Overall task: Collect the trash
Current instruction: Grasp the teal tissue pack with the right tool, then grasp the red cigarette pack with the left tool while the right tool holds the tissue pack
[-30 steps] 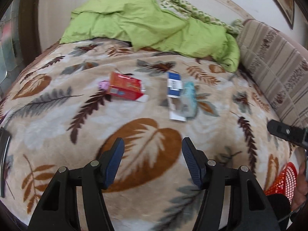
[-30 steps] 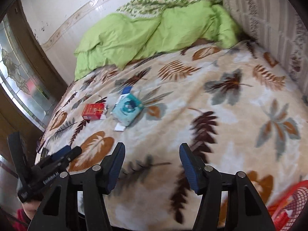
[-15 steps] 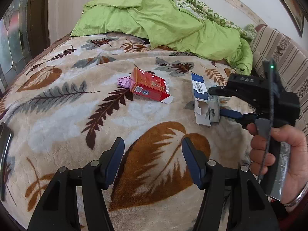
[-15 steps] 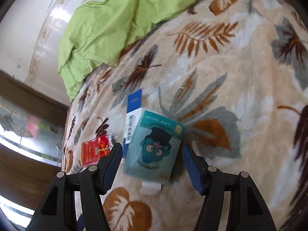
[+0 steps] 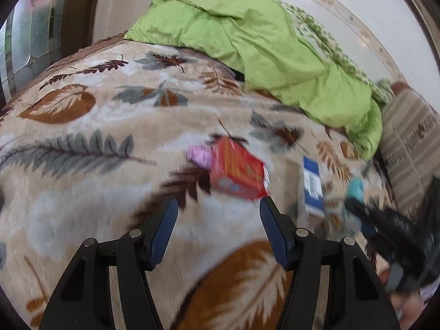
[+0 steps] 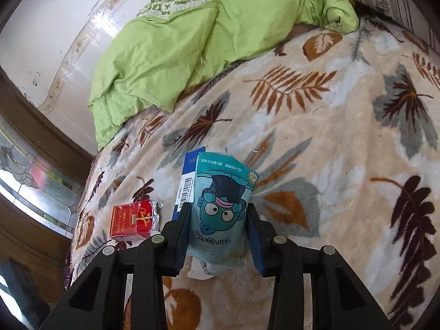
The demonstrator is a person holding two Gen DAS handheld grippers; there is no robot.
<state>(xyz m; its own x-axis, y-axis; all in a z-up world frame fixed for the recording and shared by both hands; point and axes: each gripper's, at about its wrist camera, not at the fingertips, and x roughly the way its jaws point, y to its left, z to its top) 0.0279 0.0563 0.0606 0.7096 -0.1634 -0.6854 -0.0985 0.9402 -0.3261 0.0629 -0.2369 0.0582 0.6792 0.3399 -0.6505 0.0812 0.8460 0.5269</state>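
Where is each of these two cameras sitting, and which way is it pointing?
Left wrist: rides the left gripper, angled down at the leaf blanket toward the red box; its fingers and, blurred at right, the other gripper show.
Right wrist: rides the right gripper, whose jaws are closing around the teal packet; only its own fingers show.
Shared: red box, blue-and-white carton, teal packet, green quilt.

Right gripper (image 6: 218, 221) angled down, jaws closing with both pads against the sides of the teal pack (image 6: 221, 209) (contact looks made on both faces). Left gripper (image 5: 218, 214) angled down too, jaws apart, nothing between them. Right gripper also shows blurred at the left view's right edge.
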